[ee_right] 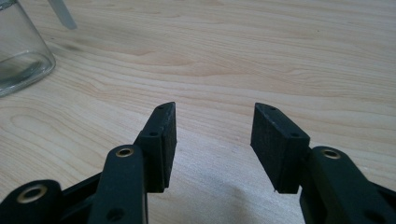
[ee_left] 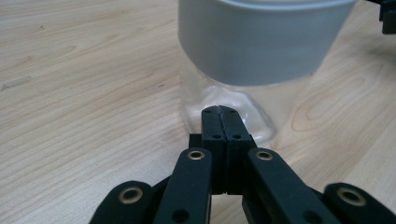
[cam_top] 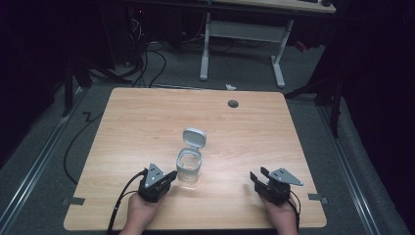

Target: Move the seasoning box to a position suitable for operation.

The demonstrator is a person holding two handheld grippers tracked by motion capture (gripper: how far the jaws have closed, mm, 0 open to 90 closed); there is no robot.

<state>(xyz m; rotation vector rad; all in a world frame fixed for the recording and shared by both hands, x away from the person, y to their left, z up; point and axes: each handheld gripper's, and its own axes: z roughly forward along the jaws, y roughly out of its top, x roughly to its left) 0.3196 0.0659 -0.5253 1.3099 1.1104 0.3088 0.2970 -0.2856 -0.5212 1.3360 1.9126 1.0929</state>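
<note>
Nearest us, two hands come in at the table's point(cam_top: 122, 112) near edge, each with a gripper. Our left gripper point(cam_top: 170, 176) has its jaws pressed together with nothing between them; in the left gripper view point(ee_left: 219, 111) the tips point straight at the lower wall of the jar point(ee_left: 224, 98), very close, though we can't tell if they touch. Our right gripper point(cam_top: 258, 174) sits well apart to the right, jaws spread and empty; the right gripper view point(ee_right: 214, 135) shows bare wood between the pads, with the jar's base at the far left corner point(ee_right: 21, 60).

The jar point(cam_top: 189, 169) is clear glass with a grey collar, standing upright near the table's front centre, just beside the left gripper. Its flip lid point(cam_top: 194, 137) stands open, tilted back on the far side, apparently hinged to the collar.

We judge the step in hand as steadying the jar with the left while the right comes in for the lid or the body. To do it well: keep the left tips low and square on the glass so it doesn't slide or tip; don't shove. Bring the right across with jaws wide, and aim for the grey collar, not the slick glass. If closing the lid, press from behind and above, easing it down.

Farther off: a cable hole point(cam_top: 233, 104) near the far edge, then another desk's white frame point(cam_top: 244, 34) and floor cables.
</note>
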